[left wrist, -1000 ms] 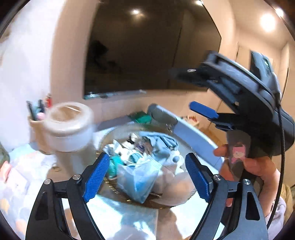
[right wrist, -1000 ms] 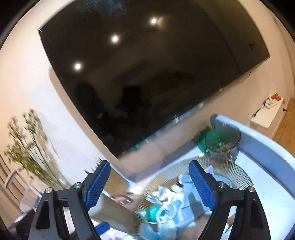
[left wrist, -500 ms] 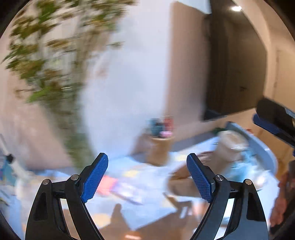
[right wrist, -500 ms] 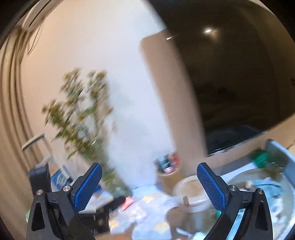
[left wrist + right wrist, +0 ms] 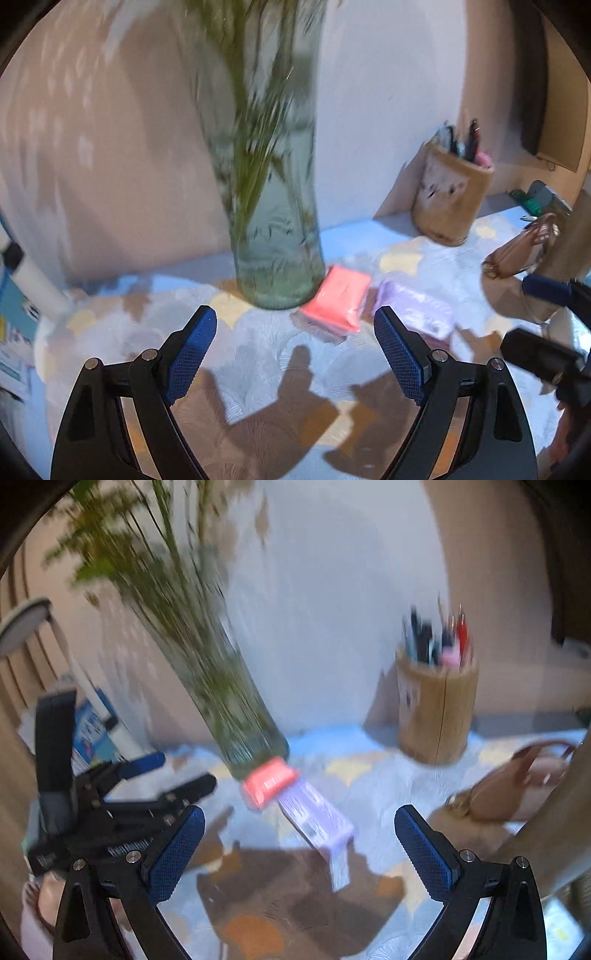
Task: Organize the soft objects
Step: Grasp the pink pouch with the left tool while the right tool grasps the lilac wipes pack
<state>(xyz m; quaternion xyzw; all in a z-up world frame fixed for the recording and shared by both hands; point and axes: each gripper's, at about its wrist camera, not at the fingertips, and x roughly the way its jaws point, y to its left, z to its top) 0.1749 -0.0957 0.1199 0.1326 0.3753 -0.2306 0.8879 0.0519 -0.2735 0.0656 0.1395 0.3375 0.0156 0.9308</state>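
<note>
Hovering over the patterned tablecloth (image 5: pixel 258 354) with both tongs spread wide and gripping nothing: left gripper (image 5: pixel 293 345), right gripper (image 5: pixel 299 845) whose jaws have just been opening further. Just past the tips, lying flat mid-table: pink soft pack (image 5: pixel 338 297), touching the glass vase (image 5: pixel 275 236) of green stems, with lilac soft pack (image 5: pixel 415 308) right beside it. Further back by the wall edge, wooden pen holder (image 5: pixel 448 205), tan bag (image 5: pixel 517 251) near the right edge. Pretty blurry overall.

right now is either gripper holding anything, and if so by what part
Nothing is held. The left gripper and right gripper both stand open with nothing between the pads, above the cloth, short of the pink pack and the purple pack.
</note>
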